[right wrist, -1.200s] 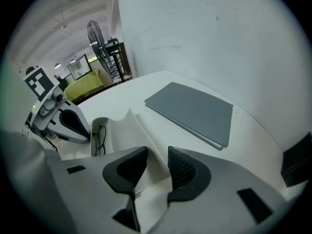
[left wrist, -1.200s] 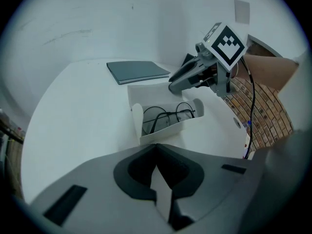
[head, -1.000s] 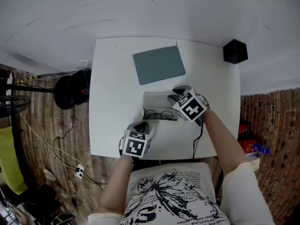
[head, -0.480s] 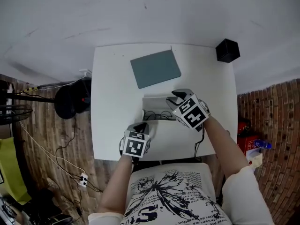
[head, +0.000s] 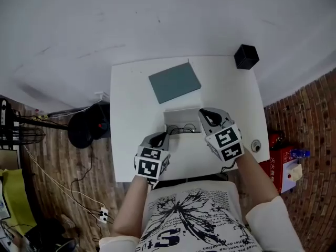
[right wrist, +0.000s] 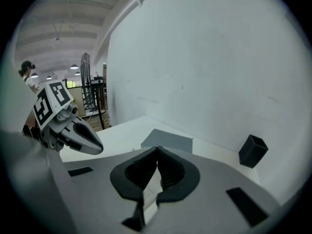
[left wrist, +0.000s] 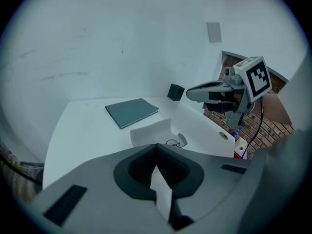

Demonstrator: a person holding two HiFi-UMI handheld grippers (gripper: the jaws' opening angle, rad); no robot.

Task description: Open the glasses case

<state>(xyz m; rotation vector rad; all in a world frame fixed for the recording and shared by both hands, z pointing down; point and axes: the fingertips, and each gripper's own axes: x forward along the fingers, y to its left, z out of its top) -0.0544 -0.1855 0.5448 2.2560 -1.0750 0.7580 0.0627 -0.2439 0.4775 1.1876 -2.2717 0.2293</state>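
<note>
The white glasses case lies open in the middle of the white table, lid raised at the back and dark-framed glasses inside. In the left gripper view the lid and the glasses show just beyond my jaws. My left gripper hangs above the table's near edge, left of the case, shut on nothing. My right gripper hovers above the case's right end, jaws closed together and empty. Neither gripper touches the case.
A grey-blue notebook lies behind the case. A small black box stands at the far right corner. A round metal fitting sits at the table's right edge. A black stand and cables are on the floor left.
Both grippers have risen from the table and drawn back toward the person. The right one has come off the case's right end. The case stays open.
</note>
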